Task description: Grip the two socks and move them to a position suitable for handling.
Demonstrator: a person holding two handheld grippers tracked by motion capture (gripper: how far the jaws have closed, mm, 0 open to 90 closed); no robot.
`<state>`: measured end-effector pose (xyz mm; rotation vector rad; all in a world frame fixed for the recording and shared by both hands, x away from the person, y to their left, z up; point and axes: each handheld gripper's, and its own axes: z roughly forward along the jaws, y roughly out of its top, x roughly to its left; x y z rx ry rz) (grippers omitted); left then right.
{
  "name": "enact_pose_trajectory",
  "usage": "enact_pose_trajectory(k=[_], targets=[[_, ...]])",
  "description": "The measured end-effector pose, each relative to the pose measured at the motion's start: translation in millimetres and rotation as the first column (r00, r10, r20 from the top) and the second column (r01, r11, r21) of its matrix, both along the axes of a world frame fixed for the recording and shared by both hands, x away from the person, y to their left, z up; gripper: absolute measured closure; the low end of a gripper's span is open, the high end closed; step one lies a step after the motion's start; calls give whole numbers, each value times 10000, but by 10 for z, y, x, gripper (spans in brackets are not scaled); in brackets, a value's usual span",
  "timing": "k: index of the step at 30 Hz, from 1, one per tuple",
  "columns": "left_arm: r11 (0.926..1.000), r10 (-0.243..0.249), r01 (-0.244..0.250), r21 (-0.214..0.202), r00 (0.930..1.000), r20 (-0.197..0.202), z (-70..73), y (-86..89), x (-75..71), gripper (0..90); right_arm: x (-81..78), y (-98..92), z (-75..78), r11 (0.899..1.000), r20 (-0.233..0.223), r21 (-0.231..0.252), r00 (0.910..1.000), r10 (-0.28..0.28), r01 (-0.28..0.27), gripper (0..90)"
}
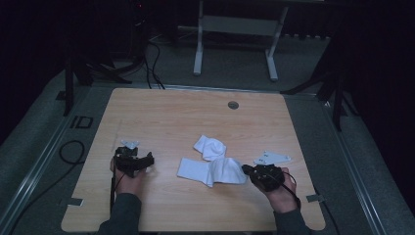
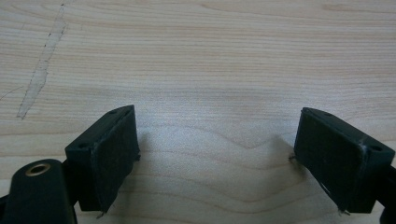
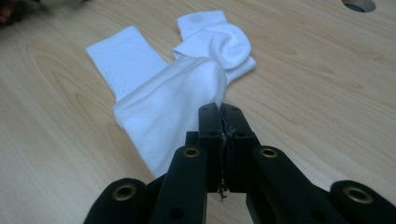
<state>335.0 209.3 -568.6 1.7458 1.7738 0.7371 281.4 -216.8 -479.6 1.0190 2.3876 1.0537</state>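
Two white socks lie in the middle of the wooden table [image 1: 161, 112]. The long sock [image 1: 203, 170] [image 3: 159, 102] is folded over on itself. My right gripper [image 1: 247, 170] [image 3: 219, 108] is shut on its doubled-over end, the fabric pinched at the jaw tips. The second sock [image 1: 209, 147] [image 3: 219, 39] sits bunched just beyond it, touching it. At the left, my left gripper [image 1: 139, 160] [image 2: 217, 116] stands open over bare wood, with nothing between its pads, well apart from both socks.
A round cable hole [image 1: 233, 105] [image 3: 358, 4] sits near the table's far edge. A pale scratch [image 2: 42, 70] marks the wood ahead of the left gripper. Beyond the table stand a white frame [image 1: 235, 29] and floor cables [image 1: 151, 63].
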Motion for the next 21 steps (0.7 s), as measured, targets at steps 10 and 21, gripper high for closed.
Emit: enact_pose_trajectory(k=[10,21], targets=[[10000,-1,1,-2,10000,-3,0,0,0,136,39,-188,-82,9968,-282,-485,9974,-657,643,846],[10000,4,-4,-1,10000,2,0,0,0,136,112,-146,-258,9912,-93,-1104,9972,-744,729,839]])
